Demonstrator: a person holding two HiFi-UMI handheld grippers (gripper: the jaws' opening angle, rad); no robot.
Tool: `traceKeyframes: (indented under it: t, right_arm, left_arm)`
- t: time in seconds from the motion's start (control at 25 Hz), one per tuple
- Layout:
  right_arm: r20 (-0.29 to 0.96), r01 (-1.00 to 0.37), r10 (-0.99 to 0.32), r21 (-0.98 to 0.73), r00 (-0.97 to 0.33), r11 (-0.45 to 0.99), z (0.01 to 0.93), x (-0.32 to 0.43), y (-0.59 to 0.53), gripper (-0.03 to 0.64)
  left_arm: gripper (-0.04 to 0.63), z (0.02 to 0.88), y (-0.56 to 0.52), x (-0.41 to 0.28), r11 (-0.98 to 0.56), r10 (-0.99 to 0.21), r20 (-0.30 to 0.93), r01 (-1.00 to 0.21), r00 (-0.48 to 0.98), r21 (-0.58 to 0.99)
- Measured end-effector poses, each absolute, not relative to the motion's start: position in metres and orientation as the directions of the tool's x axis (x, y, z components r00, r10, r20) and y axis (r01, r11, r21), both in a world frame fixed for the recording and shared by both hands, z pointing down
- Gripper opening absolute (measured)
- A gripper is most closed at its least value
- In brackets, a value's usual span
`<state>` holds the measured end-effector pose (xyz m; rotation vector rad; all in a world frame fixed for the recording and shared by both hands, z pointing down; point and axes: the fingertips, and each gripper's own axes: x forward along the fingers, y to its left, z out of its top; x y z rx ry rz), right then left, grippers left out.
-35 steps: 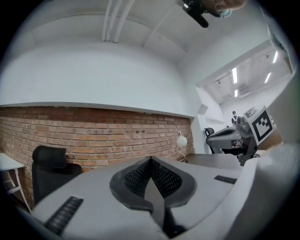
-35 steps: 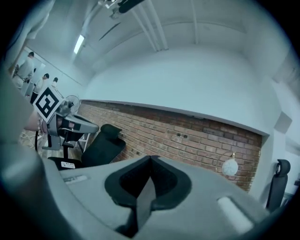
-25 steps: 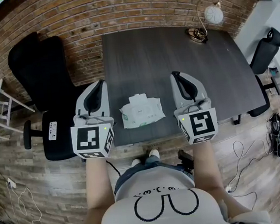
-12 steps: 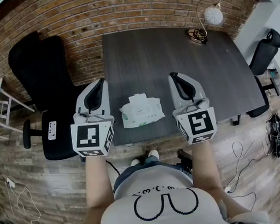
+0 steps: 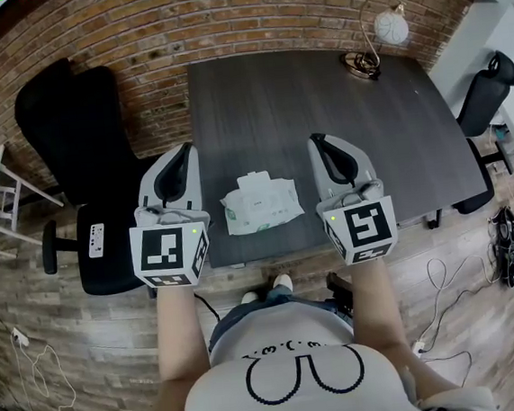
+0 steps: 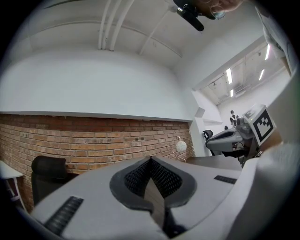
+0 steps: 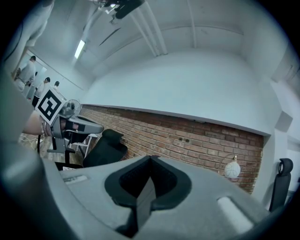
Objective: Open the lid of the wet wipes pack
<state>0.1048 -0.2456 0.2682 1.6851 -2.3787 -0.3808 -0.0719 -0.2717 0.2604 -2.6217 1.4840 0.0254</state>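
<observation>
Head view: wet wipes pack (image 5: 257, 204) on table (image 5: 302, 105) between clenched, empty left gripper (image 5: 181, 153), right gripper (image 5: 320, 138); lamp (image 5: 391, 26) far corner.

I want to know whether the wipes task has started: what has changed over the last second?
Nothing visibly changed. The left gripper and right gripper stay shut and empty on either side of the wipes pack. The pack lies untouched on the table, and its lid still looks closed.
</observation>
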Motion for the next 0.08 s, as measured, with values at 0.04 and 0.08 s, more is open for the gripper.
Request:
traceKeyframes:
  t: [0.04,0.08]
  right_arm:
    - [0.016,-0.893,-0.945,0.321,-0.328,0.315,0.268,0.1046,-0.2453,-0.003]
    - [0.016,-0.894,-0.945,0.32,-0.327,0.314,0.2678,0.1043,-0.245,-0.003]
  left_arm:
    - [-0.002,0.2599,-0.2717,-0.0724,-0.509,-0.852,-0.078,-0.855,0.517,-0.105]
    - [-0.002,0.2594,-0.2716,-0.0729,-0.509,-0.852,-0.079,-0.854,0.517,-0.106]
